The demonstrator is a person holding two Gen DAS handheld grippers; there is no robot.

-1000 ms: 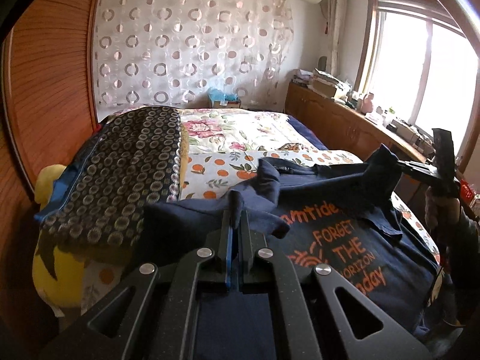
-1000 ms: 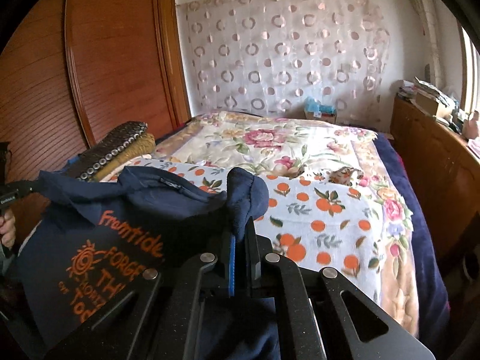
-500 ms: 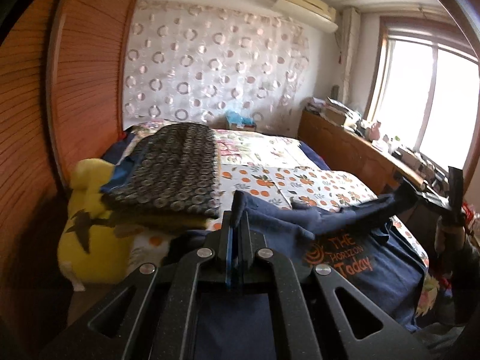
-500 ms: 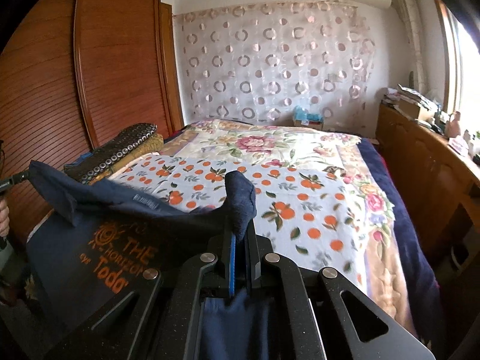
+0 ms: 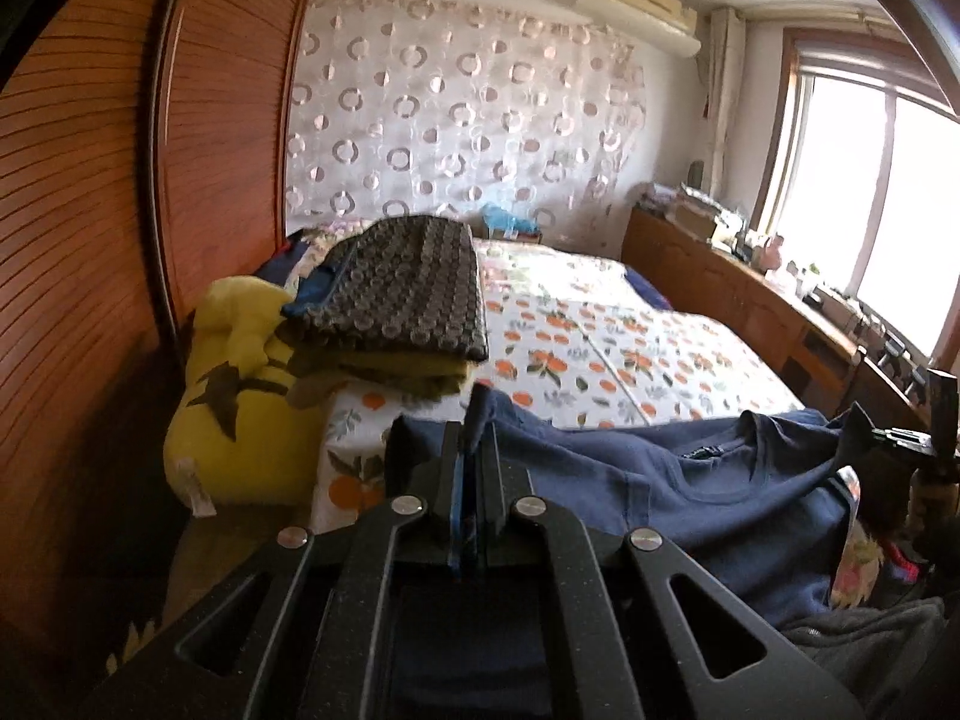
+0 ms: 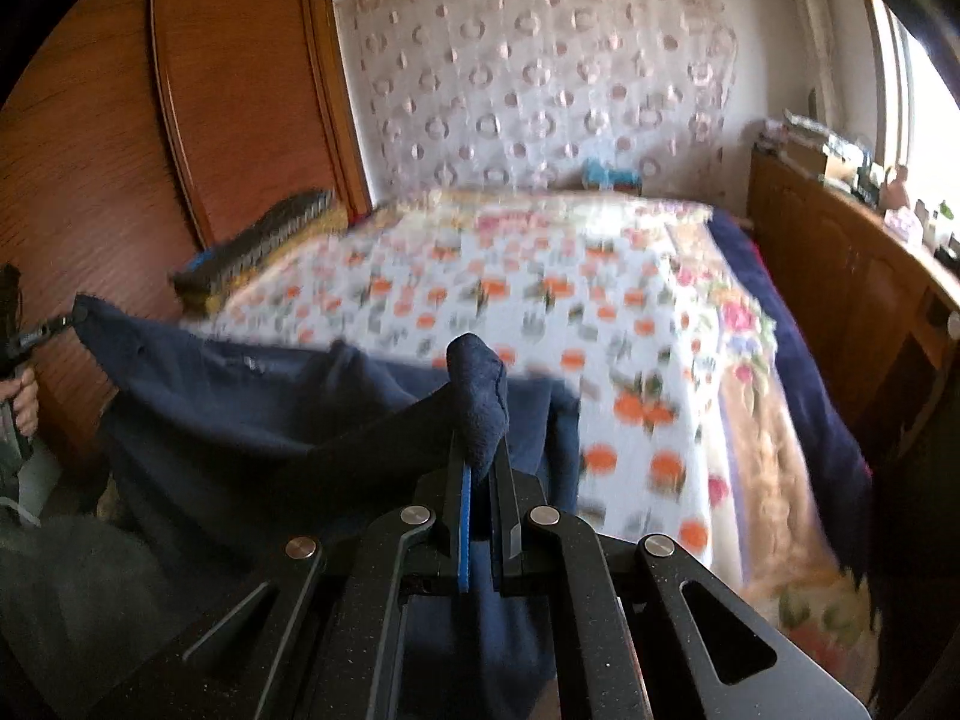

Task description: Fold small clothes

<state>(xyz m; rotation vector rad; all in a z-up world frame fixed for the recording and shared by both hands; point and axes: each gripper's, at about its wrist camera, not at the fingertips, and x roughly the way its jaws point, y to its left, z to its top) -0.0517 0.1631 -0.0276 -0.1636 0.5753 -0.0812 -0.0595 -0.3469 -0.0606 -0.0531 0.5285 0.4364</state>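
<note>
A navy blue cotton T-shirt point(image 5: 708, 480) hangs stretched between the two grippers at the near edge of the bed point(image 5: 630, 348), which is covered by a white sheet printed with oranges. The left gripper point(image 5: 471, 444) has its jaws clenched on one gathered corner of the shirt, and the right gripper point(image 6: 480, 456) has its jaws clenched on the other corner, a bunched fold of navy cloth standing up above its fingers. The shirt's round neckline faces up, and its lower part drapes over the bed's near edge. On the bed, towards the wooden wardrobe side, lies a stack of folded clothes point(image 5: 396, 306) topped by a dark piece with a ring pattern. Just beside the stack, off the bed's corner, sits a yellow plush cushion point(image 5: 234, 408).
</note>
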